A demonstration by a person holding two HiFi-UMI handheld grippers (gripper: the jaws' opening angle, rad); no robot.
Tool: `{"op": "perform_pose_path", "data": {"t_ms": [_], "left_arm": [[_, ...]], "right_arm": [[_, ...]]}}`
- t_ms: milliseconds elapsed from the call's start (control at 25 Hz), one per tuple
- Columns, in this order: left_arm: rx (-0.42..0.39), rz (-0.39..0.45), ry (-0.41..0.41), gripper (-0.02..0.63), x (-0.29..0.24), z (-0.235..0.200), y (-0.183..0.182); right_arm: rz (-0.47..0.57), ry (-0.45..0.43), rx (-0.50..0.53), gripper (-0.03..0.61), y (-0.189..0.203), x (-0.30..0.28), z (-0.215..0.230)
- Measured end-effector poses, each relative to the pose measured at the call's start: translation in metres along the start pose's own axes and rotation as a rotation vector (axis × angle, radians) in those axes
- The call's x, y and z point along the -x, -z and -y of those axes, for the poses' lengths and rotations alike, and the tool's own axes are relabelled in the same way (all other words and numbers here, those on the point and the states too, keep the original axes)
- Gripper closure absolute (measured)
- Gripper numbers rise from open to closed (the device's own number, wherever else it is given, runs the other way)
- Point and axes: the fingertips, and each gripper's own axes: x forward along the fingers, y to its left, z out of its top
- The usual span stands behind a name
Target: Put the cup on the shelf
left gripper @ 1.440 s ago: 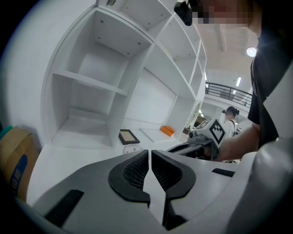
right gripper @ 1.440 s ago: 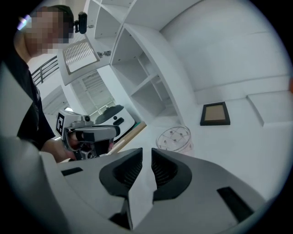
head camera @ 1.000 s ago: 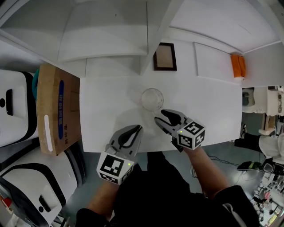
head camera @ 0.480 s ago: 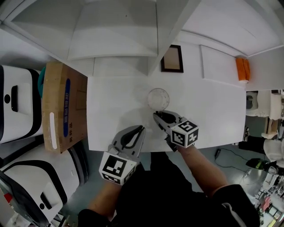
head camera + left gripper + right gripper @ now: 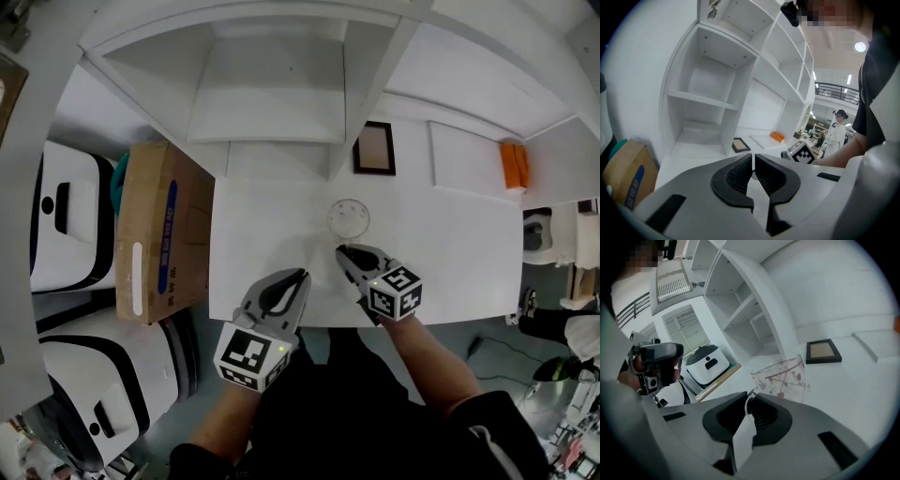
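We see the right gripper (image 5: 749,397) with its jaws closed on the clear handle of the cup (image 5: 783,378). The cup is a see-through glass with small red marks on its wall, and the handle is pinched at the very tips. The cup sits just ahead of those jaws, over the white desk (image 5: 272,216). We cannot tell whether its base touches the surface. The left gripper (image 5: 753,157) has its jaws closed, with only a thin slit between the ribbed pads and nothing in them.

We take the picture frame (image 5: 374,148) as our mark. It lies flat at the back of the desk, at the foot of an upright divider of the white shelf (image 5: 272,94). The cup is near the frame, on the side towards us and slightly to its left. The right gripper comes just after the cup along that same line. The left gripper is farther from the frame, towards us and to the left, by the desk's near edge. A cardboard box (image 5: 155,230) stands well to the left of the frame, against the desk's left side. An orange object (image 5: 514,164) lies well to the frame's right.
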Motion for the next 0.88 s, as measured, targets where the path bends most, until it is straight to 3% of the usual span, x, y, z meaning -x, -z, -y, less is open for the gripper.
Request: {"op": "perform_pose_path", "data": {"t_ms": [400,880], "left_arm": [[-0.023,0.087,-0.125,0.584,0.042,-0.008,-0.047],[-0.062,0.159,-0.157,0.584,0.044,0.043,-0.073]], "right_arm": [[0.076,-0.061,0.014,0.557,-0.033,0.046,-0.021],[0.147,-0.112,0.113,0.557,-0.062,0.126,-0.037]]}}
